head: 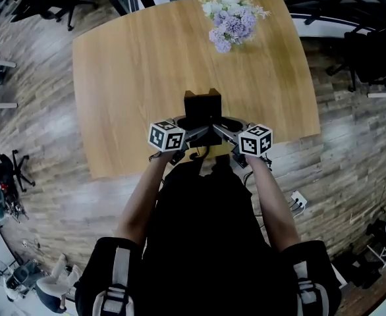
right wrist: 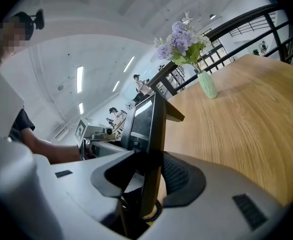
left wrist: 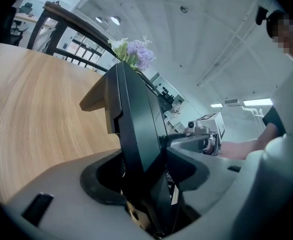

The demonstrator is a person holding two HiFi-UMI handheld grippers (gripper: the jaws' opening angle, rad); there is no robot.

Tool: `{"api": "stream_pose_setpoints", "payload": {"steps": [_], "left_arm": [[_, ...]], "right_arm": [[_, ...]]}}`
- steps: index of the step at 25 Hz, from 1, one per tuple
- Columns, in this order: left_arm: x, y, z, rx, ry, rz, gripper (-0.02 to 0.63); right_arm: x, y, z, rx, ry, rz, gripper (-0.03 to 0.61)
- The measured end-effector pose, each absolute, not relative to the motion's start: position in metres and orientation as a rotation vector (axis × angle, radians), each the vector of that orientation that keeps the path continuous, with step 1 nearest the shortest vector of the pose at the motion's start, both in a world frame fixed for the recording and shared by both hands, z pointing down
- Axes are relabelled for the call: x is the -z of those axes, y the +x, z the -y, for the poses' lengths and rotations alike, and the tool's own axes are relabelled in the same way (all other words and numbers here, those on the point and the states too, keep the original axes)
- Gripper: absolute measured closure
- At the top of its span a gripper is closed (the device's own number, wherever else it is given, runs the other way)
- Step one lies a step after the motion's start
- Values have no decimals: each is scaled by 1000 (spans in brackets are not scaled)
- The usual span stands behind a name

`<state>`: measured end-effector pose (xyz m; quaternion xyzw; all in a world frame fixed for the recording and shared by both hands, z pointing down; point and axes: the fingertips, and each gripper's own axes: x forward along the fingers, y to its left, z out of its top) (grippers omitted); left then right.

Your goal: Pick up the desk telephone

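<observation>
At the near edge of the table, the desk telephone is pinched in the wide-set jaws of the left gripper and the right gripper, 1 per side, likely so that its weight is shared.

- Both arms are stretching out toward 12 o'clock, left forearm and right forearm angling inward.
- Left gripper is pointing at roughly 1 o'clock, jaws pinching the desk telephone.
- Right gripper is pointing around 11 o'clock, jaws clamping it too.
</observation>
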<state>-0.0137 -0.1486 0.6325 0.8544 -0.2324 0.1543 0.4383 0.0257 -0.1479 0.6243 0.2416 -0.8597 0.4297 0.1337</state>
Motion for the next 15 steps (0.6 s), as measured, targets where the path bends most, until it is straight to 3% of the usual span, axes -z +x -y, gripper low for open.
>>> {"api": "stream_pose_setpoints", "payload": {"steps": [15], "left_arm": [[-602,21,110,-363,2144,681,344]], "right_arm": [[-595,62,112,-1193,609,2561,407]]}}
